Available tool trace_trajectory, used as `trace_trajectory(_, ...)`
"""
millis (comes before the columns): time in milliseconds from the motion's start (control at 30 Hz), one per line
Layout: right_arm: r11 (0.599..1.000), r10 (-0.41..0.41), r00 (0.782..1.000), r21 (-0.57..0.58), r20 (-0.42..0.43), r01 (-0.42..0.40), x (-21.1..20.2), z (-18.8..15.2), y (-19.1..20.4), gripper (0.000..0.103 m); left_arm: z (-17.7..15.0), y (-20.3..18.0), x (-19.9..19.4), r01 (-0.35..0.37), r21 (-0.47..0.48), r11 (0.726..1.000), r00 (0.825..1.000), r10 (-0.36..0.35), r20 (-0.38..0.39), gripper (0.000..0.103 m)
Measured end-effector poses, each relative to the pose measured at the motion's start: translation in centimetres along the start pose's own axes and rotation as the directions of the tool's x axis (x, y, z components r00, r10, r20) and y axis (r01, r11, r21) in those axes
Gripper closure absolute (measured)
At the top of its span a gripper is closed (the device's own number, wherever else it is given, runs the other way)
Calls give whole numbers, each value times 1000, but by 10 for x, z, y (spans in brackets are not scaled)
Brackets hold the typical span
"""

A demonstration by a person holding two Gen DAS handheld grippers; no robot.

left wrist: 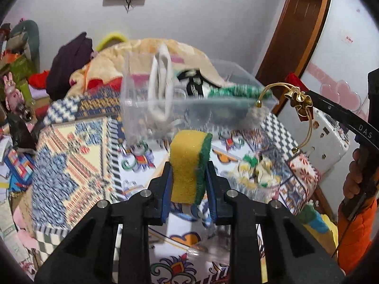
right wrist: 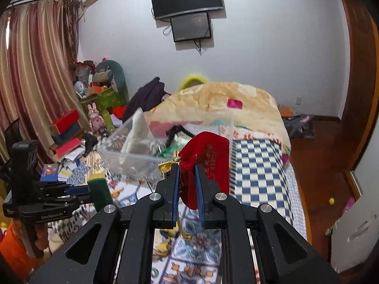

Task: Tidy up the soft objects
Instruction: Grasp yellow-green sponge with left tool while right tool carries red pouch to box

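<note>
A yellow sponge with a green scouring side (left wrist: 187, 156) stands upright between the blue pads of my left gripper (left wrist: 189, 168), which press on both its faces. Just beyond it on the bed sits a clear plastic box (left wrist: 139, 113) with a white cloth (left wrist: 161, 90) and green fabric inside. My right gripper (right wrist: 186, 168) is shut on a red fabric pouch (right wrist: 208, 151) with a gold ornament (right wrist: 167, 165) and holds it near the box (right wrist: 118, 158). The right wrist view also shows the left gripper (right wrist: 84, 195) and its sponge (right wrist: 99, 189).
A patterned blanket (left wrist: 71, 151) covers the bed, with a cream quilt (right wrist: 248, 101) heaped behind the box. A small green, white and yellow cloth bundle (left wrist: 258, 170) lies at the right. Boxes and toys (right wrist: 68, 130) are stacked at the left; a wooden door frame (left wrist: 296, 28) is at the right.
</note>
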State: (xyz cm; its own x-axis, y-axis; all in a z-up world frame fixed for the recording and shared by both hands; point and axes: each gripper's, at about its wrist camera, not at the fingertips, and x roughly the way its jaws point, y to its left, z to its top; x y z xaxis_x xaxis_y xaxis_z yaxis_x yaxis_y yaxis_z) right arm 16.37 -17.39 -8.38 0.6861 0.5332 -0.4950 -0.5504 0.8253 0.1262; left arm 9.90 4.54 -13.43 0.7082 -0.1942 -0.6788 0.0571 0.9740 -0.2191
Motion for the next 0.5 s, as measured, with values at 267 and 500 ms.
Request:
trace_trajectory(267, 998, 46, 996, -51, 72, -43, 17, 31, 23, 91, 42, 9, -35, -62, 3, 998, 986, 61, 155, 77)
trace_trajectory(500, 993, 81, 994, -87, 72, -74, 46, 48, 43, 91, 70, 21, -23, -117, -4, 993, 978, 116, 172, 77)
